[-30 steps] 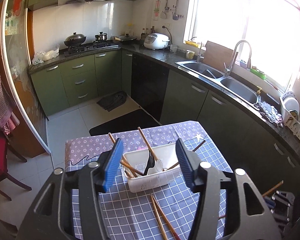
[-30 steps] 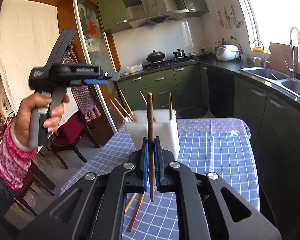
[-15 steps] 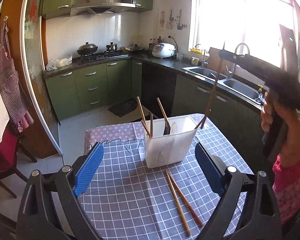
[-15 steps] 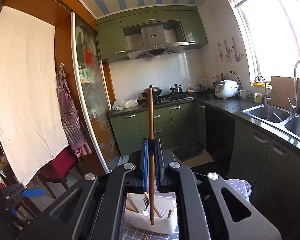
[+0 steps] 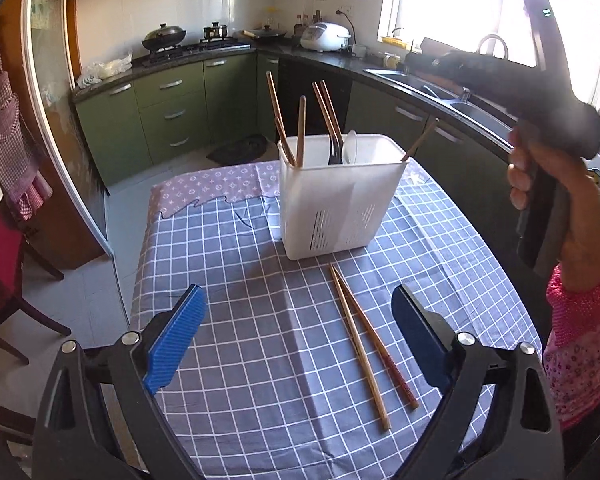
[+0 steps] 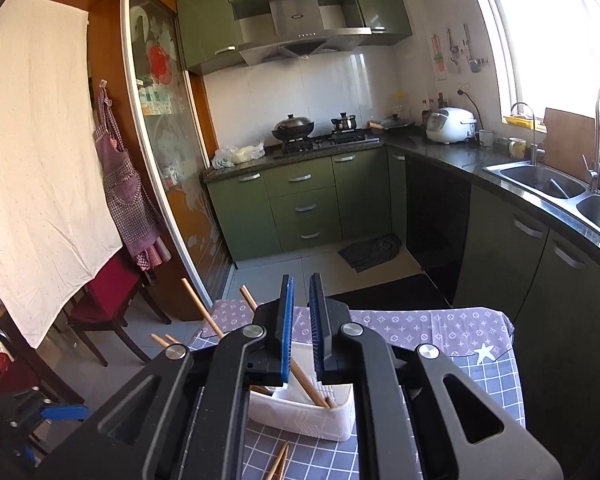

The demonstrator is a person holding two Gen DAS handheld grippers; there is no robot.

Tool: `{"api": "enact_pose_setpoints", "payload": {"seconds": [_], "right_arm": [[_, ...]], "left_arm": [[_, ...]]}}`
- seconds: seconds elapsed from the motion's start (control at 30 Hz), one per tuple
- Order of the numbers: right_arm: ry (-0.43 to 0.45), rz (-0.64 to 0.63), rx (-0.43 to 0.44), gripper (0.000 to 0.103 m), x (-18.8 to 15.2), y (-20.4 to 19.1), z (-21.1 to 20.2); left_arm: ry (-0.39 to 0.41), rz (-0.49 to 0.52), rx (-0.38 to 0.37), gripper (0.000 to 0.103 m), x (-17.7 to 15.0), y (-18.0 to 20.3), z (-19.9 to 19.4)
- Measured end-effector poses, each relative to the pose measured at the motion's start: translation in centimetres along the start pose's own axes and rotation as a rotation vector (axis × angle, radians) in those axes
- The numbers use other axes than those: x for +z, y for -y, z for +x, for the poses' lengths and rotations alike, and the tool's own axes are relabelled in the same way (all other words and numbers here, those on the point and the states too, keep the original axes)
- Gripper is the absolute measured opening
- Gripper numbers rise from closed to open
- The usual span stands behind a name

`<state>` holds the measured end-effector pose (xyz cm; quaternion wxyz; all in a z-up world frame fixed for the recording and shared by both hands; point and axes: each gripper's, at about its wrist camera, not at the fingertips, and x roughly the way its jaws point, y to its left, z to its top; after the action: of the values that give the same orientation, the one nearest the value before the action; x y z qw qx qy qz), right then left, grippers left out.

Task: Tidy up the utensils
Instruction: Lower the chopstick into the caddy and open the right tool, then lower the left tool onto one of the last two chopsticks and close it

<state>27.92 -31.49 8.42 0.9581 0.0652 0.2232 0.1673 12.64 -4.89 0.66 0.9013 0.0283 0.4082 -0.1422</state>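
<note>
A white utensil holder [image 5: 336, 196] stands on the checked tablecloth [image 5: 260, 320]. It holds several wooden chopsticks, a black fork and a white spoon. Two chopsticks [image 5: 364, 340] lie loose on the cloth in front of it. My left gripper [image 5: 296, 336] is open and empty, low over the cloth near the loose chopsticks. My right gripper [image 6: 300, 312] is above the holder [image 6: 304, 412], its jaws slightly apart with nothing between them. It also shows in the left wrist view [image 5: 540, 92], held high at the right.
Green kitchen cabinets, a stove and a sink [image 6: 548, 184] run along the far and right walls. A red chair [image 6: 108, 292] stands left of the table. The cloth's edges drop off at left and right.
The chopstick has left my right gripper and its jaws have parted slightly above the holder. My left gripper has dropped closer to the cloth and the loose chopsticks.
</note>
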Motion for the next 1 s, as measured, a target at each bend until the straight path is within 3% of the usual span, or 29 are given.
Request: {"api": "enact_pose_setpoints", "payload": {"seconds": [0.17, 0.33, 0.5, 0.73, 0.87, 1.0], "right_arm": [[0.040, -0.017, 0.027, 0.018, -2.8, -0.1, -6.0], [-0.043, -0.025, -0.015, 0.033, -8.0, 0.9, -9.2], [-0.190, -0.014, -0.069, 0.033, -13.7, 3.0, -8.2], [-0.286, 0.077, -0.108, 0.033, -17.9, 7.4, -6.1], [-0.302, 0.094, -0.106, 0.033, -18.6, 8.7, -5.4], [-0.306, 0.101, -0.097, 0.033, -18.8, 9.0, -5.0]], "left_arm": [[-0.093, 0.004, -0.010, 0.089, -0.7, 1.0, 4.0], [-0.233, -0.009, -0.027, 0.084, -1.3, 2.4, 9.1], [-0.365, -0.032, -0.028, 0.062, -1.8, 3.4, 13.8], [-0.417, -0.063, -0.001, 0.053, -2.2, 4.3, 16.8], [-0.432, -0.057, 0.027, 0.045, -2.3, 5.0, 17.8], [-0.445, -0.049, 0.045, 0.044, -2.6, 5.7, 18.7]]}}
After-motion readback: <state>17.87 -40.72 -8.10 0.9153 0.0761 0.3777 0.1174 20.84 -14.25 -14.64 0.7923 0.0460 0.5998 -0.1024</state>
